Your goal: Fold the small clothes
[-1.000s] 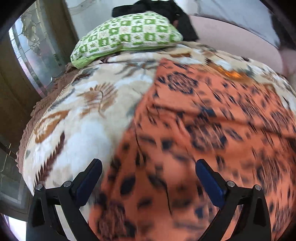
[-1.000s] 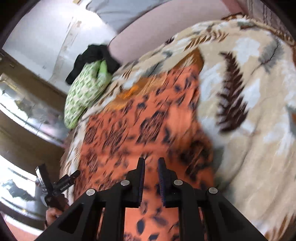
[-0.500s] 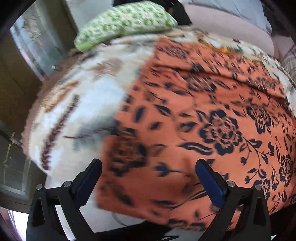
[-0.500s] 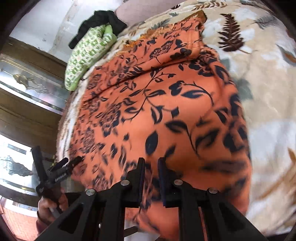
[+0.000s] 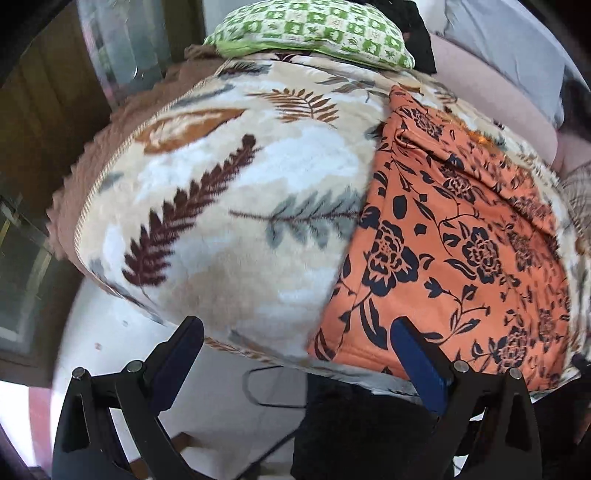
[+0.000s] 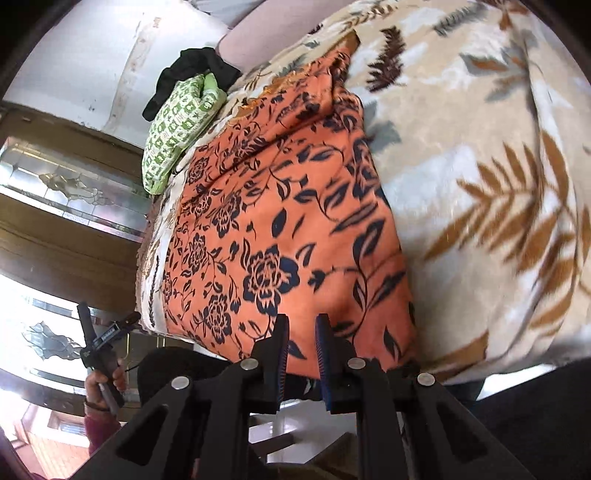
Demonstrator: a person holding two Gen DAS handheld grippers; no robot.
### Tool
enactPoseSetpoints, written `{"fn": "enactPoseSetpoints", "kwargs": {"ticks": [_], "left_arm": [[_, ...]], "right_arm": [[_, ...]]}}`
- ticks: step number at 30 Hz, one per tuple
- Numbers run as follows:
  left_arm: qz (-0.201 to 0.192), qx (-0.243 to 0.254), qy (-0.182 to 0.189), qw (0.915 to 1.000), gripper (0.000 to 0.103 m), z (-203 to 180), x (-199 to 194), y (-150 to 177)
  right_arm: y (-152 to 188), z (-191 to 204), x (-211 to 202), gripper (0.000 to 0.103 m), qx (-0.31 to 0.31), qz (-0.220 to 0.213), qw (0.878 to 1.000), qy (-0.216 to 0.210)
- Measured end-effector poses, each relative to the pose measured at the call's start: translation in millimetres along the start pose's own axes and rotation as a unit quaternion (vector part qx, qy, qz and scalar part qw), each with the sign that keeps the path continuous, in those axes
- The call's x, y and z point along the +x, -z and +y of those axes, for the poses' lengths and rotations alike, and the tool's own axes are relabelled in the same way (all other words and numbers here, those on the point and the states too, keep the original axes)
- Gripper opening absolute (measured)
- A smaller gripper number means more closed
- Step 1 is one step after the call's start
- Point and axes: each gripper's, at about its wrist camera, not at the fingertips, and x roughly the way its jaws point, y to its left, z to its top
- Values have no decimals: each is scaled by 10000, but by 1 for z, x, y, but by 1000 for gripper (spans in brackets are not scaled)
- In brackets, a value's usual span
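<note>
Both grippers are seen empty at lower frame: left gripper (image 5: pixel 295 354) spread wide, right gripper (image 6: pixel 301 341) nearly closed, over the orange floral garment (image 6: pixel 280 221).

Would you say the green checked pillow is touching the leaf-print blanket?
Touching: the left wrist view shows the green checked pillow lying directly on the leaf-print blanket.
</note>
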Motion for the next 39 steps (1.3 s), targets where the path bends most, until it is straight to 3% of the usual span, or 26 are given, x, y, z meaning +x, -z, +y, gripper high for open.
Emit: {"fn": "enactPoseSetpoints", "kwargs": {"ticks": [2, 3, 4, 6, 10, 14, 19, 23, 32, 34, 37, 38, 39], "left_arm": [[72, -188, 295, 9994, 101, 6, 7, 7], [144, -265, 443, 9986, 101, 8, 11, 9], [280, -390, 632, 9968, 101, 11, 19, 12], [435, -589, 769, 9943, 101, 16, 28, 14], [571, -791, 885, 9913, 101, 20, 42, 16], [612, -678, 1376, 9863, 101, 15, 47, 13], [596, -470, 1532, 9853, 101, 5, 51, 11], [505, -221, 1643, 9849, 89, -4, 51, 9], [549, -174, 1595, 9855, 89, -1, 60, 10], [601, -122, 1596, 9853, 89, -2, 63, 12], [592, 62, 1635, 9847, 89, -7, 63, 15], [578, 134, 1602, 9853, 83, -9, 62, 15], [576, 182, 1589, 9855, 70, -10, 62, 15]], "right_arm": [[4, -2, 2, 19, 93, 40, 9999, -46], [5, -3, 2, 28, 135, 59, 9999, -55], [6, -5, 1, 51, 161, 44, 9999, -34], [8, -9, -5, 84, 239, -92, 9996, -87], [10, -19, -19, 84, 413, -339, 9985, -117], [7, -35, -27, 84, 763, -299, 9966, -32], [5, -56, -31, 82, 1189, -292, 9923, -184], [4, -56, -17, 80, 1222, -209, 9921, -178], [2, -58, 21, 63, 1116, -35, 9931, 358], [3, -55, 21, 40, 1012, 12, 9932, 573], [5, -51, 21, 35, 899, 9, 9953, 348], [6, -50, 21, 35, 871, 6, 9956, 335], [6, -50, 23, 35, 861, 9, 9956, 366]]}}
